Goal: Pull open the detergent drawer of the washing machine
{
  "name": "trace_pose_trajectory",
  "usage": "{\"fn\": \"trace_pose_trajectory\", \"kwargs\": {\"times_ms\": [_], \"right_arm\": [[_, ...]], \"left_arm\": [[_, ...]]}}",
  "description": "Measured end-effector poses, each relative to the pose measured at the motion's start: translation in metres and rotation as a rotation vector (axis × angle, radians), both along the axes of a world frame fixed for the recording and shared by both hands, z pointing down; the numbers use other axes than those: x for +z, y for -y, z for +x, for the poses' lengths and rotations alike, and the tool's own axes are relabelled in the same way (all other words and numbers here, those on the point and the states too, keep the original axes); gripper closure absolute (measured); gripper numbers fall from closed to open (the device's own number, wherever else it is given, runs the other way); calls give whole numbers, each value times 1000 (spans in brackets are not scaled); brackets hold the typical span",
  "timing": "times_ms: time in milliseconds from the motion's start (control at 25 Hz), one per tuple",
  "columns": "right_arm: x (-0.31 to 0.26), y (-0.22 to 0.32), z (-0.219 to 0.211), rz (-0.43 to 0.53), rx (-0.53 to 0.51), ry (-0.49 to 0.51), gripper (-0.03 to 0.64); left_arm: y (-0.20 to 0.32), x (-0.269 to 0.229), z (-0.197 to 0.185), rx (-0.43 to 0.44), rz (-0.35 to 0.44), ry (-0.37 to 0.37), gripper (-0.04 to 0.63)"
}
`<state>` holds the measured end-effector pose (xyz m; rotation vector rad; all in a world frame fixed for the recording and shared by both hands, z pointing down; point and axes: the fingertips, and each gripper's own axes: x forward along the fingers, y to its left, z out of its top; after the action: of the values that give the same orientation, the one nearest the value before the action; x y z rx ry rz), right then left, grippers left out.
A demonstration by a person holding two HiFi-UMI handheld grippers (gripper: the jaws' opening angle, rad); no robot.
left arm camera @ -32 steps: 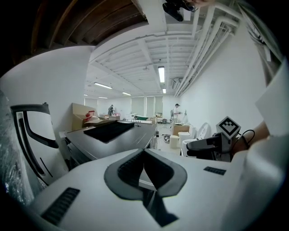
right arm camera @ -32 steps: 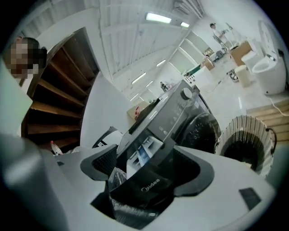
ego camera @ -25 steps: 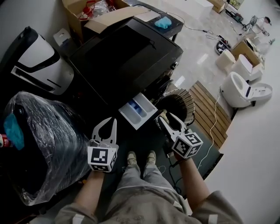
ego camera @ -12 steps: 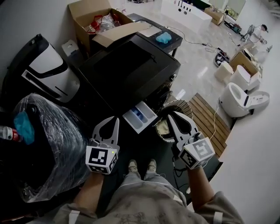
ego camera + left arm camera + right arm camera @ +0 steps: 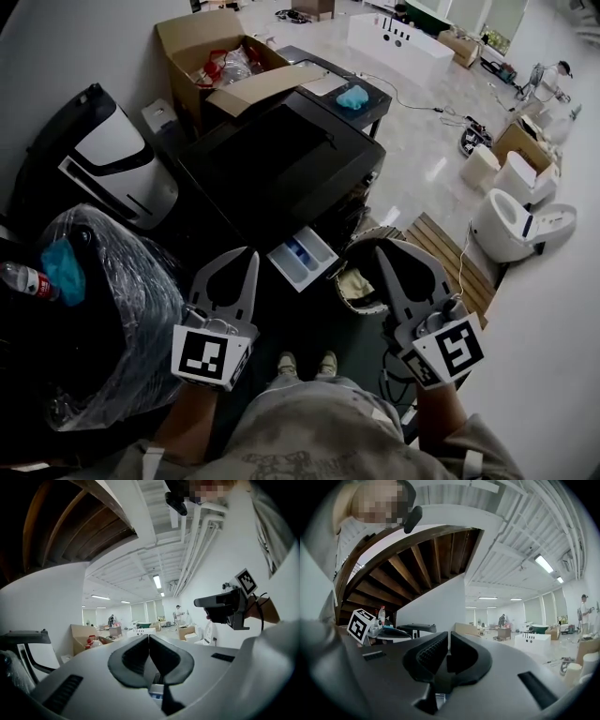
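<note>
The black washing machine (image 5: pixel 281 159) stands in the middle of the head view. Its white detergent drawer (image 5: pixel 302 256) sticks out of the front, with blue inside. My left gripper (image 5: pixel 251 255) hangs just left of the drawer and apart from it, shut on nothing (image 5: pixel 149 637). My right gripper (image 5: pixel 382 249) is to the drawer's right, also clear of it. Its jaws have just been closing and now meet with nothing between them (image 5: pixel 449 637). Both grippers point level, out across the room.
A plastic-wrapped black bulk (image 5: pixel 103 300) with a bottle (image 5: pixel 23 279) fills the left. An open cardboard box (image 5: pixel 211 52) stands behind the machine. A round ribbed basket (image 5: pixel 361 281) sits under my right gripper. Wooden slats (image 5: pixel 450 253) and white toilets (image 5: pixel 516 216) lie right.
Both grippers have risen toward the camera, away from the drawer. The right gripper's jaws went from apart to closed, and it rolled. The drawer stays pulled out.
</note>
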<state>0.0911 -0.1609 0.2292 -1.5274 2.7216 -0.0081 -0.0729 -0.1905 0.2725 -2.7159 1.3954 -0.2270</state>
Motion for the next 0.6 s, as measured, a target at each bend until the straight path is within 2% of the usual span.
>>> {"fn": "trace_pose_trajectory", "kwargs": {"times_ms": [120,320,600], "right_arm": [[-21,-13,-1,45,-8,-5,574],[-38,-24,-6,96,-31,-57,574],[-35,-28,-9,83,-59,-55,575]], "left_arm": [[-10,-21,5,4,4,-35,578],[-19,-38,5,5,36,-20,578],[-27,-40,4,-3,38,-19,578]]}}
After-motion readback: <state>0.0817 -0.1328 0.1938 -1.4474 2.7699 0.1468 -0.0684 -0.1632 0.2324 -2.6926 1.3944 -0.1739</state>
